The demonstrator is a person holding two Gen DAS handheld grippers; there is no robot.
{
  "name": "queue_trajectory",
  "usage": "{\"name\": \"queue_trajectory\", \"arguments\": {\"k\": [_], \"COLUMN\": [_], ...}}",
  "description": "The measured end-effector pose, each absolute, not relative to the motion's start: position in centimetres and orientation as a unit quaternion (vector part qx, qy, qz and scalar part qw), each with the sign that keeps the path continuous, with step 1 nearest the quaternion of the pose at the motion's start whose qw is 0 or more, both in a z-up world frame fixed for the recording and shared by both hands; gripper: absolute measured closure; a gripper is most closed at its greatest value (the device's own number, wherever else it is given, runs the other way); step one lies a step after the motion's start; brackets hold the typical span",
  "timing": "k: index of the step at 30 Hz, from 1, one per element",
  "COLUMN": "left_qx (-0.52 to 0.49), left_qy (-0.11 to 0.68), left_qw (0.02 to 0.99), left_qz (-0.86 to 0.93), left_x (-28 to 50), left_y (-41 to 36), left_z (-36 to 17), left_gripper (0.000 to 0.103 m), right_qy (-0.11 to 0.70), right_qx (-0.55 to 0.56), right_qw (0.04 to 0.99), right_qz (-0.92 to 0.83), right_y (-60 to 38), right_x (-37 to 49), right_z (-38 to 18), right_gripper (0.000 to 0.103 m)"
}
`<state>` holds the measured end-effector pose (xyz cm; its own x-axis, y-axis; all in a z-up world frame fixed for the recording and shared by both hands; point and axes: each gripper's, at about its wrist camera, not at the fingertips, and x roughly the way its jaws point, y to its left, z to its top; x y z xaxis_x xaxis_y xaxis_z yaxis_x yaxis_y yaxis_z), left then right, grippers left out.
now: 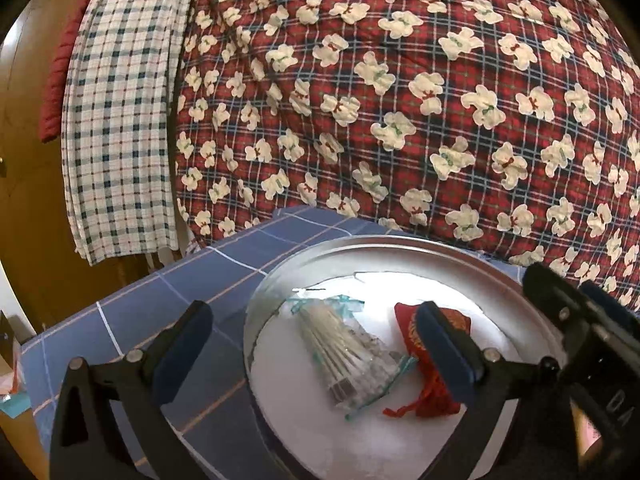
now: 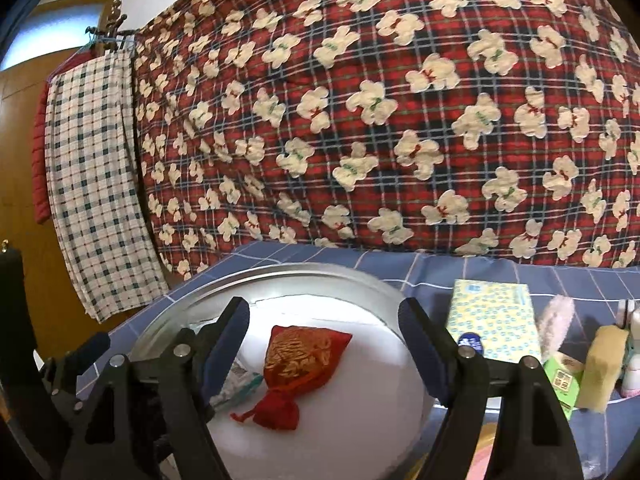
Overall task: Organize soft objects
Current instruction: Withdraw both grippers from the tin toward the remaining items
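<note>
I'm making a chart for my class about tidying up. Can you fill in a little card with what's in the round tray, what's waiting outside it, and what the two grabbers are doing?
Tray: round metal tray on a blue checked cloth
Inside the tray: red drawstring pouch, clear packet of white sticks
Outside, to the right: tissue pack, fluffy pink-white toy, yellow sponge, small green carton
Left gripper: open, empty, over the packet
Right gripper: open, empty, fingers either side of the pouch
Behind: red plaid bear quilt
</note>
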<state>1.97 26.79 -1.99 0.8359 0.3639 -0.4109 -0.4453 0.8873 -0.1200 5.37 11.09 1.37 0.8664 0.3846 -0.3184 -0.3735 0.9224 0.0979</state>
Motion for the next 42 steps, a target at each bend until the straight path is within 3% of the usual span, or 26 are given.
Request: {"name": "queue_trajectory", "arguments": {"k": [42], "left_qx": [-0.046], "left_qy": [0.171], "left_qw": [0.975], "left_qz": [0.138], "left_x": [-0.8], "left_y": [17.0], "left_z": [-0.9], "left_gripper": [0.0], "right_qy": [0.141], "right_qx": [0.062], "right_qw": [0.983], "right_qz": [0.099], "right_y": [-2.5], "right_x": [2.9], "right_z": [1.6], "right_gripper": [0.024]}}
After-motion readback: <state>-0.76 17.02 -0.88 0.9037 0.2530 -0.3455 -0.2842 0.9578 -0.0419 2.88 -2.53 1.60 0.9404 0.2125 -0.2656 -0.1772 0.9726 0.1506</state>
